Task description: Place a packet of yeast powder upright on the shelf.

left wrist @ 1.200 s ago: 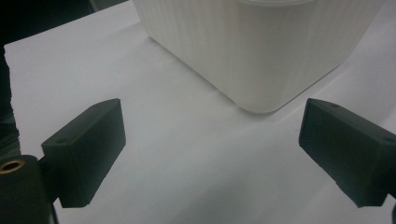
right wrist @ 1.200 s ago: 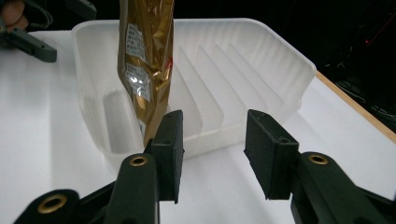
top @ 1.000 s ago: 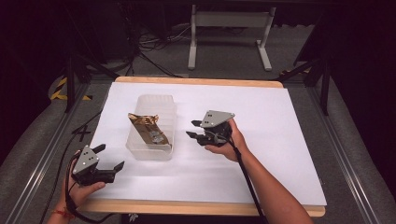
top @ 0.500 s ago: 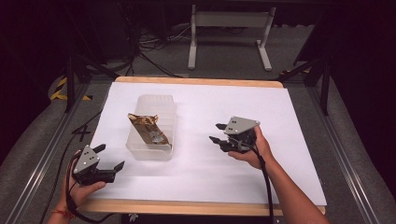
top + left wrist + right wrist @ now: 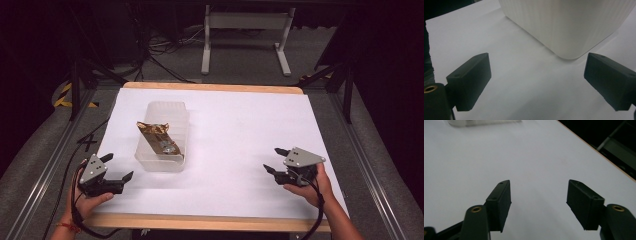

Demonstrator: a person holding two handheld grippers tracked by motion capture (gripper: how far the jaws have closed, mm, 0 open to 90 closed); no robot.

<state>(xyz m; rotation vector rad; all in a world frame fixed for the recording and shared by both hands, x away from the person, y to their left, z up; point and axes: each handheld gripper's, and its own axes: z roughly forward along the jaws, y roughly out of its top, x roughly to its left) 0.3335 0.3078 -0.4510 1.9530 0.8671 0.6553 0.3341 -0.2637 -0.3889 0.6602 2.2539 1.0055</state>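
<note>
A clear plastic tub [image 5: 150, 162] stands left of centre on the white table cover [image 5: 240, 130]. A crumpled gold-brown wrapper [image 5: 159, 137] lies inside it. My left gripper [image 5: 118, 167] rests near the front left corner, open, pointing at the tub's near corner [image 5: 569, 32]; its jaws stand wide apart with bare cover between them. My right gripper [image 5: 275, 160] is at the front right, held by a hand, open with nothing between its fingers [image 5: 499, 205]. It points left across the cover, well away from the tub.
The wooden table edge [image 5: 210, 222] runs along the front. Cables trail from both grippers off the front. A metal stand [image 5: 245, 35] and cables sit on the dark floor beyond the table. The tub's edge [image 5: 481, 122] shows far off in the right gripper view.
My right gripper has drawn back from beside the tub to the front right of the table, open throughout. The left gripper has stayed put.
</note>
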